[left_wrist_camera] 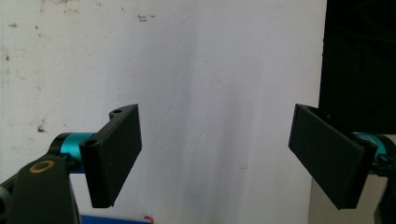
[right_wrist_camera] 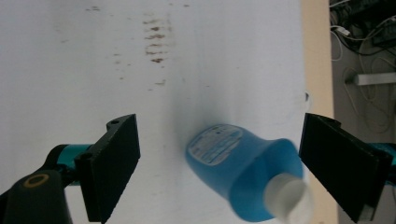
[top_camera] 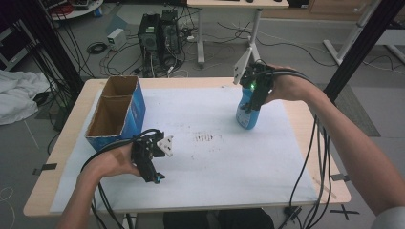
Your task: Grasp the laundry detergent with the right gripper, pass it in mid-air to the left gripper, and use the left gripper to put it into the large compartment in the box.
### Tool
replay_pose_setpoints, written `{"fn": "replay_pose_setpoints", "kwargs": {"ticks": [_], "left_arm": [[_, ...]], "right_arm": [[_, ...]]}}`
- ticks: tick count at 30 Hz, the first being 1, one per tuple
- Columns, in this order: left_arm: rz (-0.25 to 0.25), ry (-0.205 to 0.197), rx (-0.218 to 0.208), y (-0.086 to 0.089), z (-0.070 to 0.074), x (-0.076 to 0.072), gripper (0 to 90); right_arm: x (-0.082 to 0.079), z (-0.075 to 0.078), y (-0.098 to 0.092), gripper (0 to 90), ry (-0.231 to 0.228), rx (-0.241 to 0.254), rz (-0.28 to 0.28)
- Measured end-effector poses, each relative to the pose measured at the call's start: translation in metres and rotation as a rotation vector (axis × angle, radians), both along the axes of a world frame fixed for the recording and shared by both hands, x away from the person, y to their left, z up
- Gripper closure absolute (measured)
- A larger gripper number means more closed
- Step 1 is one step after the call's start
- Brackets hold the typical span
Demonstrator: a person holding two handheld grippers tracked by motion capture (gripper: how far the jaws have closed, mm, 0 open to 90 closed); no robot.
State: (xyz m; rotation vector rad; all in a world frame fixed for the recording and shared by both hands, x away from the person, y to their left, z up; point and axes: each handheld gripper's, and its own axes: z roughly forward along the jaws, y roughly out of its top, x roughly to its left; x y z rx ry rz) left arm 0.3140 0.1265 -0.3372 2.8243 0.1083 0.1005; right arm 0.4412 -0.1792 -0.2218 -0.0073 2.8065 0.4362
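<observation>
Nearest, the left gripper hovers with jaws spread over the white sheet. Far right, the blue bottle stands between the right gripper's parted jaws, ungripped.

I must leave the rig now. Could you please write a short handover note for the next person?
Right hand-held gripper: open, jaws on either side of the blue bottle with white cap, not gripping it.
Left hand-held gripper: open, holding nothing, over the white sheet.
The bottle stands on the sheet, far right; the open cardboard box is far left.
Done: nothing grasped yet.
Left: probably close on the bottle and move it, perhaps to the box.
</observation>
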Motion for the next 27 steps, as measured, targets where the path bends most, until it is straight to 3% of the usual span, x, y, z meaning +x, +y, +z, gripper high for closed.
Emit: {"fn": "replay_pose_setpoints", "kwargs": {"ticks": [6, 7, 12, 13, 16, 18, 19, 22, 25, 26, 27], "left_arm": [[-0.007, 0.005, 0.001, -0.001, -0.002, 0.002, 17.3], [-0.004, 0.004, -0.003, -0.002, -0.002, 0.002, 17.3], [-0.006, 0.001, -0.003, -0.003, -0.002, 0.002, 17.3], [-0.009, 0.003, -0.003, -0.004, -0.003, 0.003, 17.3], [-0.008, 0.002, -0.004, -0.004, -0.003, 0.003, 17.3], [-0.008, 0.004, -0.007, -0.004, -0.004, 0.003, 17.3], [-0.01, 0.005, -0.008, -0.004, -0.004, 0.003, 17.3], [-0.007, 0.003, -0.007, -0.004, -0.005, 0.002, 17.3], [-0.008, 0.006, -0.006, -0.004, -0.006, 0.002, 17.3], [-0.008, 0.006, -0.006, -0.004, -0.006, 0.002, 17.3], [-0.009, 0.006, -0.009, -0.004, -0.007, 0.003, 17.3]], "right_arm": [[-0.016, -0.008, -0.013, 11.7, 0.015, -0.017, -0.015], [-0.024, -0.014, -0.025, 11.7, 0.03, -0.014, -0.047], [-0.026, -0.02, -0.037, 11.7, 0.041, -0.011, -0.089], [-0.024, -0.027, -0.052, 11.7, 0.059, -0.008, -0.174], [-0.021, -0.031, -0.06, 11.7, 0.071, -0.014, -0.221], [-0.021, -0.031, -0.06, 11.7, 0.071, -0.014, -0.221], [-0.013, -0.04, -0.076, 11.7, 0.09, 0.0, -0.333], [-0.01, -0.044, -0.081, 11.7, 0.093, 0.019, -0.377], [-0.005, -0.049, -0.086, 11.7, 0.117, 0.064, -0.456], [-0.005, -0.049, -0.086, 11.7, 0.117, 0.064, -0.456], [-0.001, -0.054, -0.086, 11.6, 0.139, 0.094, -0.519]]}}
